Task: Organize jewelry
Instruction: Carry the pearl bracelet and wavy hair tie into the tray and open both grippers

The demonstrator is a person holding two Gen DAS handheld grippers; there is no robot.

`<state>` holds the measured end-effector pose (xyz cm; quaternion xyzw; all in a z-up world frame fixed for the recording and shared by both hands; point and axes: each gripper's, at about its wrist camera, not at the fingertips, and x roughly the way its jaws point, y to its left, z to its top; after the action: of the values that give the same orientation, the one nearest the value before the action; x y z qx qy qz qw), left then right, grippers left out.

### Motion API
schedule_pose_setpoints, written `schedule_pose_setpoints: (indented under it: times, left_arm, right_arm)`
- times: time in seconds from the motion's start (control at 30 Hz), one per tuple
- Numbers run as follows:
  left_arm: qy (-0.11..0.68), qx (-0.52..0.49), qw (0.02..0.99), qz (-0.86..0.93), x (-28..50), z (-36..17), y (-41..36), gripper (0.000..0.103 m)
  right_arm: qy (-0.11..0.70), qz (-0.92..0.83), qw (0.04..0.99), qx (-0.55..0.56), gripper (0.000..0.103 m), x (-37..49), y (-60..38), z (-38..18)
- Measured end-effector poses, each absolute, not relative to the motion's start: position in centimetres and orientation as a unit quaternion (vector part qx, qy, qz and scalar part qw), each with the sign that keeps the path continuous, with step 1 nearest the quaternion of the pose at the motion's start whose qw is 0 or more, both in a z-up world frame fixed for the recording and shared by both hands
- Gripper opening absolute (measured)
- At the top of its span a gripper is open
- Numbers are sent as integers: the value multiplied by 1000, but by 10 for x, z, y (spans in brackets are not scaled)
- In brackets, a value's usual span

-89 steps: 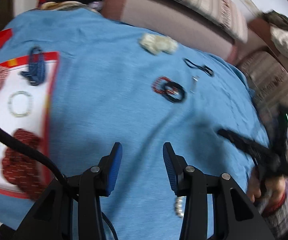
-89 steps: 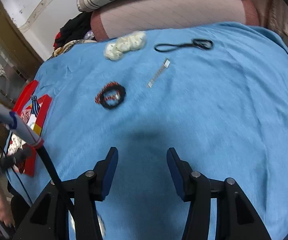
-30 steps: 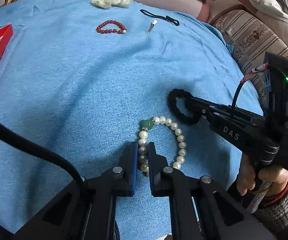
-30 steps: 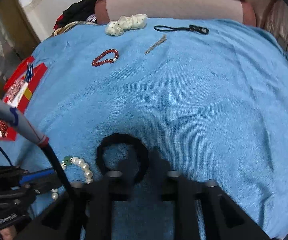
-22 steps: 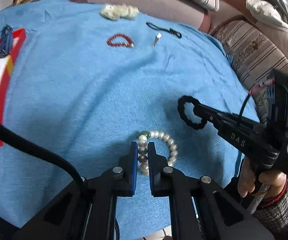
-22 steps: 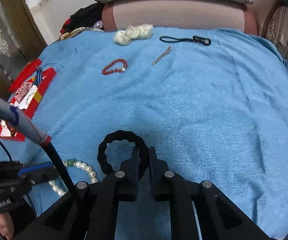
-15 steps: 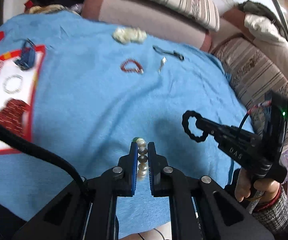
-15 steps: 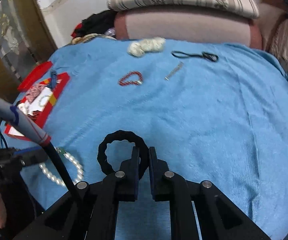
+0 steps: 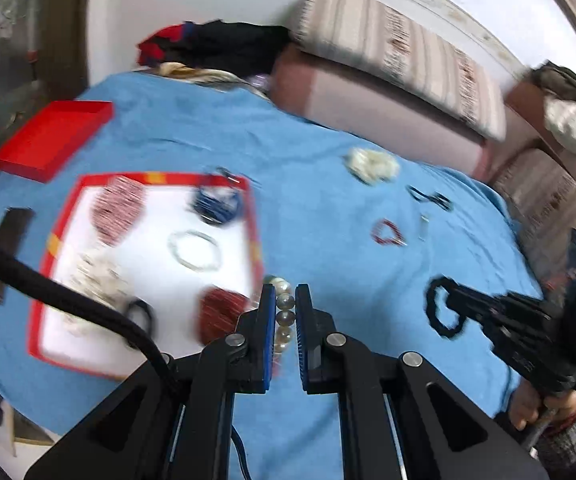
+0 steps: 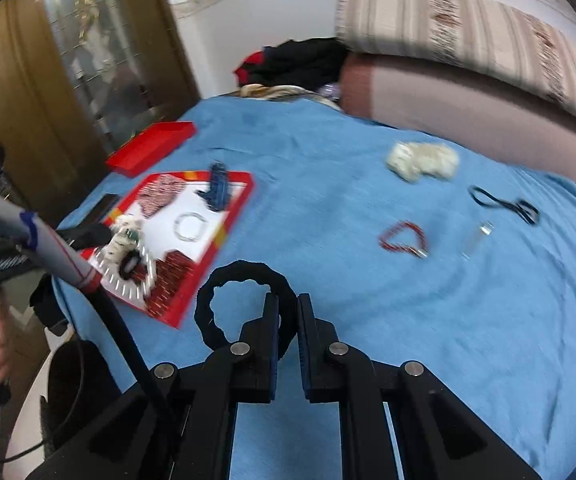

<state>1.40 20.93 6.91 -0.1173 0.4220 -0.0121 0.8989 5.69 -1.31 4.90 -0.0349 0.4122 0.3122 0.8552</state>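
From my left claw's camera, my left gripper (image 9: 286, 312) is pinched tight on a white pearl bead bracelet (image 9: 284, 316). I grip it by one side of the loop so the rest can hang free, clear of the blue terry cloth (image 9: 328, 184). The pearls hang just at the near right edge of the red-rimmed white cardboard tray (image 9: 254, 224), which lies toward ten o'clock of my fingers. I judge it is the drop spot. In the tray lie a pale thin bangle (image 9: 194, 250), a dark blue bundle (image 9: 217, 204), two red patterned pieces and a small black ring, though blur keeps me from naming them surely. At three o'clock my right gripper (image 9: 446, 300) carries a black scalloped fabric ring (image 9: 442, 312).

From my right claw's camera, my right gripper (image 10: 287, 320) is clamped on that fabric ring (image 10: 244, 304) by its right side, leaving the loop open and off the cloth. The tray (image 10: 232, 216) sits at ten o'clock, already fairly full. Still loose on the cloth are a red bead bracelet (image 10: 404, 238) at one o'clock, a small silver clasp (image 10: 476, 240), a black cord (image 10: 504, 204) and a cream scrunchie (image 10: 424, 160) farther off. An empty-looking red lid (image 10: 150, 148) lies at eleven o'clock beyond the tray.
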Motion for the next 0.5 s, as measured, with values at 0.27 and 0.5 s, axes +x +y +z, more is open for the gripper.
schedule_pose_setpoints:
  times: [0.27, 0.5]
  left_arm:
    - [442, -159, 883, 21, 69, 43, 289, 9]
    - [465, -178, 866, 51, 105, 3, 341, 9]
  right_arm:
    - [419, 350, 835, -65, 9, 76, 70, 43]
    - [447, 381, 806, -77, 9, 93, 139, 19]
